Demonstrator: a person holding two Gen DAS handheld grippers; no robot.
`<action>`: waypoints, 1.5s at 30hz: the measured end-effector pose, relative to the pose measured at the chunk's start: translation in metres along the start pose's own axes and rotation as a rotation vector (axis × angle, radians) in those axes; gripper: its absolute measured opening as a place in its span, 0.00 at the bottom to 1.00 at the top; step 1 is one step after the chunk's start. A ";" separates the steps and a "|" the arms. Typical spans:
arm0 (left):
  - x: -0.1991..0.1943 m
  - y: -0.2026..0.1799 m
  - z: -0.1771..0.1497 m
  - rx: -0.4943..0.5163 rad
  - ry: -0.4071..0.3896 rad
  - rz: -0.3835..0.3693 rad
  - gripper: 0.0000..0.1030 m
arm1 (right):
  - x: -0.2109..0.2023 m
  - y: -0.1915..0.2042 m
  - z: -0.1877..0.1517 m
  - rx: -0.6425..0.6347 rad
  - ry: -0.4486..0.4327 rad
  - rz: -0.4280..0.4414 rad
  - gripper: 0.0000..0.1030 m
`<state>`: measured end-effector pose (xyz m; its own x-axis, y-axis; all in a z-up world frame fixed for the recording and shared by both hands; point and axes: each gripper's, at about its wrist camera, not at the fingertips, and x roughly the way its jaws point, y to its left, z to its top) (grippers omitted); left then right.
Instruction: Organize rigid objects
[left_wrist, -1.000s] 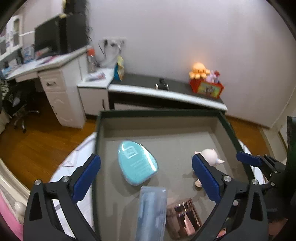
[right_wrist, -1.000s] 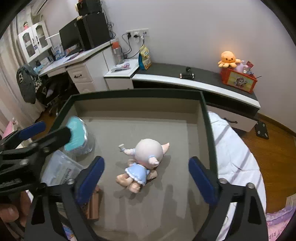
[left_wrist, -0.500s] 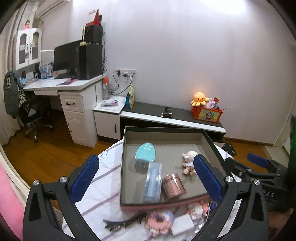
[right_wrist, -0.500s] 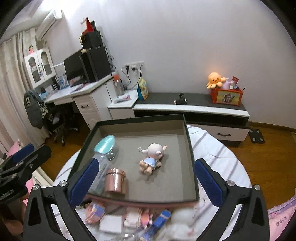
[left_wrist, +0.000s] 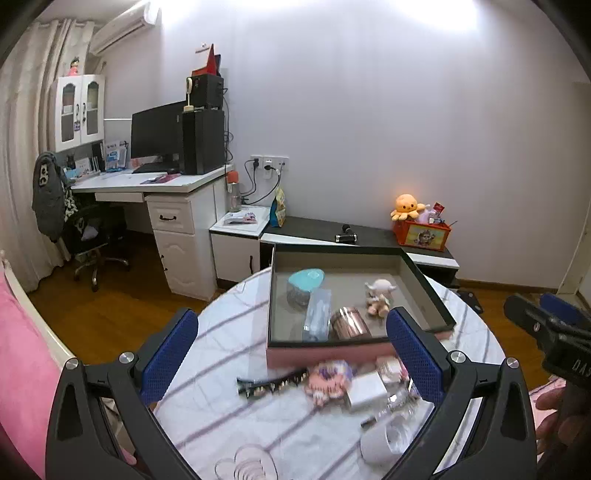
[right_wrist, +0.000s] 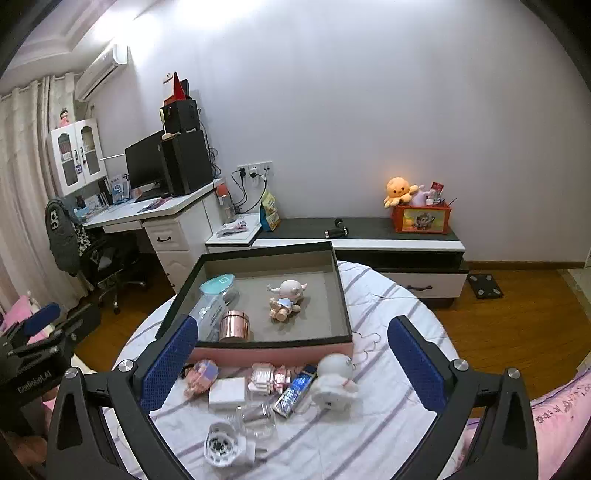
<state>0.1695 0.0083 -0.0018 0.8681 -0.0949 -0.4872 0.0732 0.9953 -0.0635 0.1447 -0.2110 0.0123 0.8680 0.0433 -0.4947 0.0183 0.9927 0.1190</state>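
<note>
A dark-rimmed tray (left_wrist: 424, 291) (right_wrist: 343, 295) with pink sides stands on the round striped table (left_wrist: 221, 350). It holds a teal-lidded jar (left_wrist: 304, 286) (right_wrist: 218, 286), a clear case (left_wrist: 317, 314), a rose-gold tin (left_wrist: 349, 322) (right_wrist: 234, 325) and a small doll (left_wrist: 378, 295) (right_wrist: 286, 297). Loose in front of it lie a black hair clip (left_wrist: 269, 384), a pink toy (right_wrist: 197, 374), a white box (right_wrist: 227, 393), a blue bar (right_wrist: 293, 393) and a white figure (right_wrist: 332, 380). My left gripper (left_wrist: 291, 319) and right gripper (right_wrist: 292, 326) hang open and empty above the table's near side.
A white round item (right_wrist: 221, 448) and clear pieces (right_wrist: 255, 413) sit near the table's front edge. Pink bedding (right_wrist: 554, 417) borders the table on the right. A desk with a monitor (left_wrist: 159, 136), an office chair (left_wrist: 92, 236) and a low cabinet (right_wrist: 369, 236) stand beyond.
Both grippers have drawn back and up from just over the tray's inside. The whole tray and the loose items before it now show. Both stayed open and empty.
</note>
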 end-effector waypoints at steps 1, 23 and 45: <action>-0.006 0.001 -0.005 -0.006 0.005 -0.007 1.00 | -0.005 -0.002 -0.002 -0.004 -0.005 -0.006 1.00; -0.044 0.001 -0.038 -0.028 0.019 -0.021 1.00 | -0.048 0.012 -0.025 -0.046 -0.046 -0.021 1.00; -0.045 -0.002 -0.038 -0.031 0.017 -0.023 1.00 | -0.046 0.000 -0.028 -0.024 -0.035 -0.044 1.00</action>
<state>0.1115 0.0097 -0.0126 0.8577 -0.1187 -0.5003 0.0778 0.9918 -0.1018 0.0907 -0.2101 0.0111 0.8836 -0.0039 -0.4681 0.0451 0.9960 0.0767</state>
